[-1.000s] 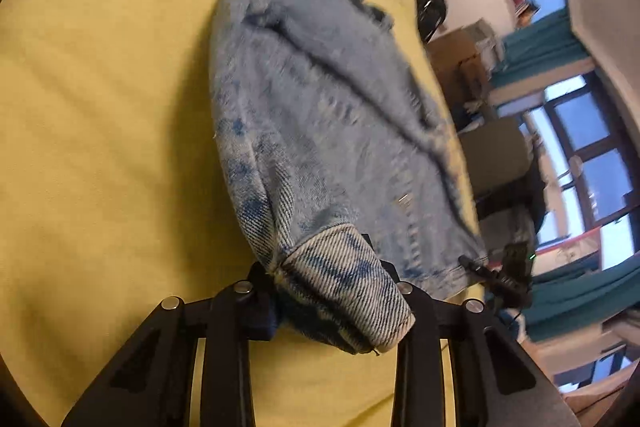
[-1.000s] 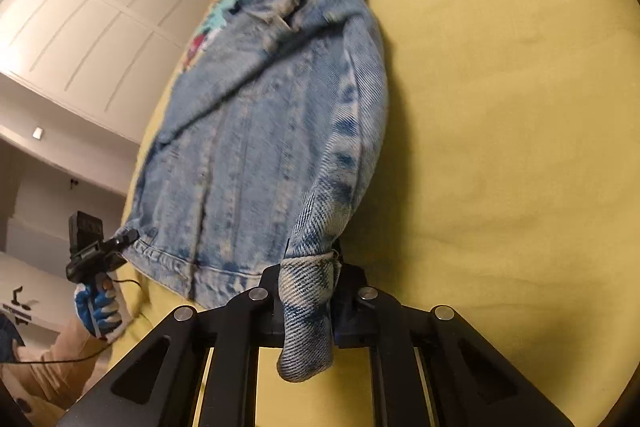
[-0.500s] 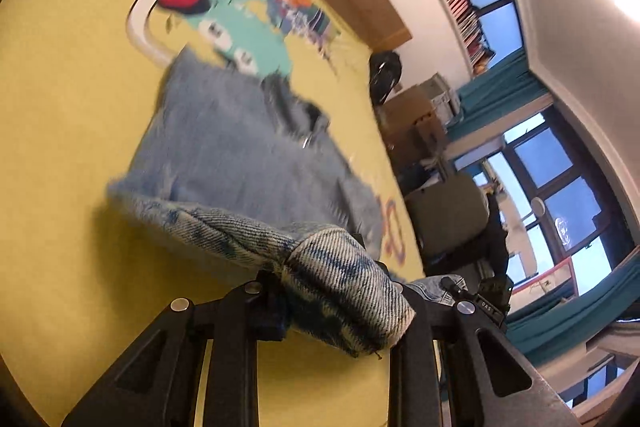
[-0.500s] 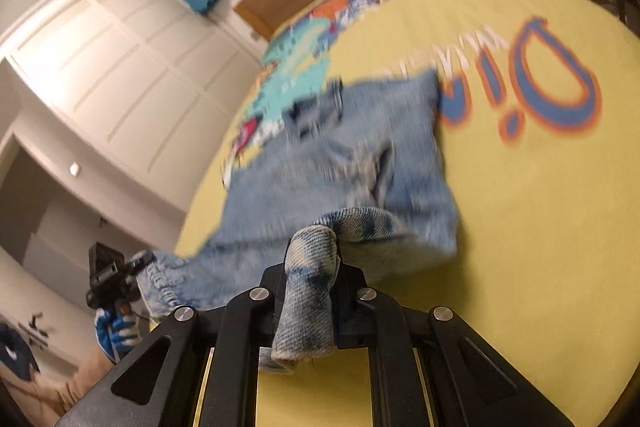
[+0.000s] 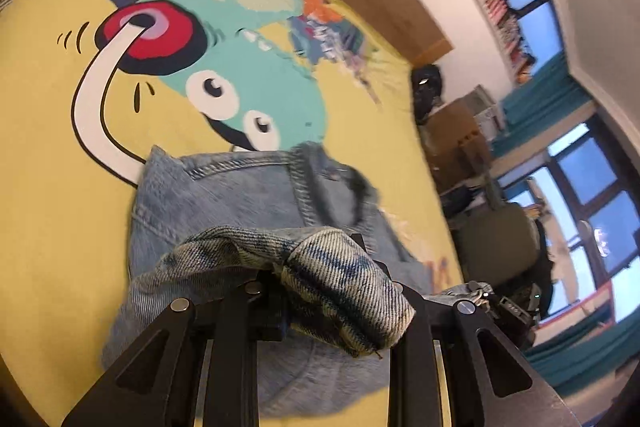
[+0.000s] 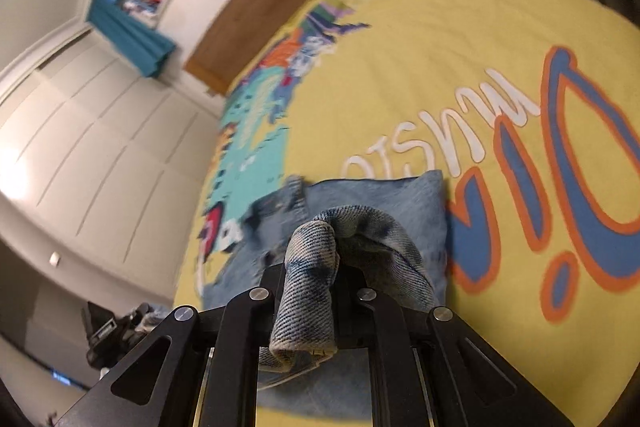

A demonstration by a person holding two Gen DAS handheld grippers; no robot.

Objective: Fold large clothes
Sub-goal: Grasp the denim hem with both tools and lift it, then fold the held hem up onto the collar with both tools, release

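Your left gripper (image 5: 320, 291) is clamped on a bunched cuff of the denim jacket (image 5: 224, 203), lower centre of frame. Your right gripper (image 6: 312, 287) is pinched nearly together on the other cuff. Jacket lies mid-frame on the yellow bedspread (image 6: 440, 39), hem end lifted.

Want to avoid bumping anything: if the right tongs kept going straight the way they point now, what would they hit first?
Most likely the denim jacket lying flat just ahead of the right tongs, which already grip its cuff; beyond it is only the yellow bedspread. Depth is uncertain.
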